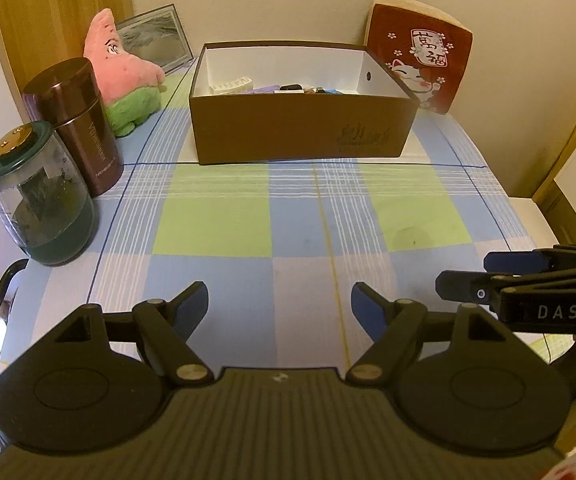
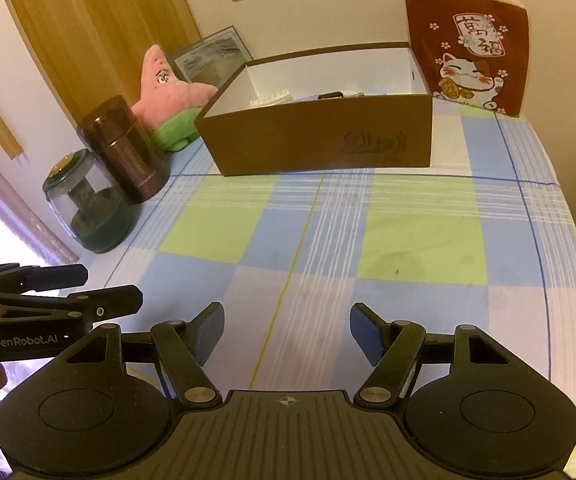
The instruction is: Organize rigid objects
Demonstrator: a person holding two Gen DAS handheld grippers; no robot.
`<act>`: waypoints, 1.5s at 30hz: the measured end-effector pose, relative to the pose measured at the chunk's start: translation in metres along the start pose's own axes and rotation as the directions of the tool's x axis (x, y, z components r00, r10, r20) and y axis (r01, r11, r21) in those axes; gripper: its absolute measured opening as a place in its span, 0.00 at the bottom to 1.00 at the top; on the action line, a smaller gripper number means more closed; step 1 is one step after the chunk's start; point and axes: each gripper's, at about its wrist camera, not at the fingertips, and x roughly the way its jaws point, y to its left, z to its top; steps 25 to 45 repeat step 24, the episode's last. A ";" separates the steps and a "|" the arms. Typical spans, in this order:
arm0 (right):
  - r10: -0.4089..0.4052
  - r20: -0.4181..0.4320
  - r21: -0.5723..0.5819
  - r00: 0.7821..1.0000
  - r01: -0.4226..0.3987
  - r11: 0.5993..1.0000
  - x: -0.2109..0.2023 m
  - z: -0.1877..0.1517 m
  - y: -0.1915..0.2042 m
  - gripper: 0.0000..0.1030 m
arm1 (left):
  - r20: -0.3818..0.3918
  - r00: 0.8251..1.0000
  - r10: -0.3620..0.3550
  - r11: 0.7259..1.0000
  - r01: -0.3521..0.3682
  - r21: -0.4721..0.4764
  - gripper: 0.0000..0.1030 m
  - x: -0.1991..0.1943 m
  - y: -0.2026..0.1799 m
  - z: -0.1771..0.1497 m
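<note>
Left gripper [image 1: 280, 304] hung over the near part of the checked cloth [image 1: 224, 232], jaws apart, nothing between the blue pads; right gripper [image 2: 286, 326] same, jaws spread and empty, just beside it. Seen from the left wrist, the right gripper's body read "DAS"; seen from the right wrist, the left one's body read "GenRobot.AI".

Brown box [image 1: 300, 132] sat open at the far middle of the cloth, well apart from both grippers; white inside, a faint embossed ship-like logo on its front wall, text under it too small to read. Rigid objects lay inside on its floor: a white ridged piece [image 1: 232, 85], a small black item [image 1: 291, 87], a few more I couldn't identify.

Left of the box: a dark brown canister [image 1: 76, 124] with vertical lettering, not legible; just in front of it a clear green-based jar [image 1: 36, 196] with a gold knob; behind them a pink star plush [image 1: 124, 68] and a framed picture [image 1: 156, 40].

Right rear corner: a red cushion [image 1: 420, 52] with a lucky cat and Chinese characters, upright, just behind the box; three wall sockets above.
</note>
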 end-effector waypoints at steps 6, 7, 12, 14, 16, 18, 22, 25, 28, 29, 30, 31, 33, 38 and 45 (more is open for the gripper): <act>-0.003 -0.002 0.002 1.000 0.003 1.000 0.000 0.000 0.001 0.65 | -0.002 1.000 -0.003 1.000 0.003 0.000 0.74 0.000 0.000 0.000; -0.003 -0.002 0.002 1.000 0.003 1.000 0.000 0.000 0.001 0.65 | -0.002 1.000 -0.005 1.000 0.005 0.001 0.74 0.000 0.000 0.000; -0.005 -0.003 0.004 1.000 0.005 1.000 0.001 0.000 0.002 0.65 | -0.003 1.000 -0.010 1.000 0.010 0.004 0.74 0.001 0.002 0.000; -0.005 -0.003 0.003 1.000 0.005 1.000 0.001 0.000 0.002 0.65 | -0.003 1.000 -0.008 1.000 0.008 0.002 0.74 0.001 0.001 0.000; -0.007 -0.004 0.003 1.000 0.007 1.000 0.002 -0.001 0.003 0.65 | -0.002 1.000 -0.008 1.000 0.008 0.002 0.74 0.001 0.001 0.000; -0.007 -0.004 0.002 1.000 0.007 1.000 0.002 -0.001 0.003 0.65 | 0.000 1.000 -0.007 1.000 0.007 0.004 0.74 0.001 0.001 0.000; -0.008 -0.002 -0.001 1.000 0.008 1.000 0.004 0.000 0.005 0.65 | 0.003 1.000 -0.005 1.000 0.005 0.006 0.74 0.002 0.003 0.001; -0.007 -0.004 0.000 1.000 0.007 1.000 0.005 0.000 0.006 0.65 | -0.001 1.000 -0.008 1.000 0.008 0.005 0.74 0.003 0.004 0.002; -0.007 -0.004 0.000 1.000 0.007 1.000 0.005 0.000 0.006 0.65 | -0.001 1.000 -0.008 1.000 0.008 0.005 0.74 0.003 0.004 0.002; -0.007 -0.004 0.000 1.000 0.007 1.000 0.005 0.000 0.006 0.65 | -0.001 1.000 -0.008 1.000 0.008 0.005 0.74 0.003 0.004 0.002; -0.007 -0.004 0.000 1.000 0.007 1.000 0.005 0.000 0.006 0.65 | -0.001 1.000 -0.008 1.000 0.008 0.005 0.74 0.003 0.004 0.002; -0.007 -0.004 0.000 1.000 0.007 1.000 0.005 0.000 0.006 0.65 | -0.001 1.000 -0.008 1.000 0.008 0.005 0.74 0.003 0.004 0.002; -0.007 -0.004 0.000 1.000 0.007 1.000 0.005 0.000 0.006 0.65 | -0.001 1.000 -0.008 1.000 0.008 0.005 0.74 0.003 0.004 0.002; -0.007 -0.004 0.000 1.000 0.007 1.000 0.005 0.000 0.006 0.65 | -0.001 1.000 -0.008 1.000 0.008 0.005 0.74 0.003 0.004 0.002; -0.007 -0.004 0.000 1.000 0.007 1.000 0.005 0.000 0.006 0.65 | -0.001 1.000 -0.008 1.000 0.008 0.005 0.74 0.003 0.004 0.002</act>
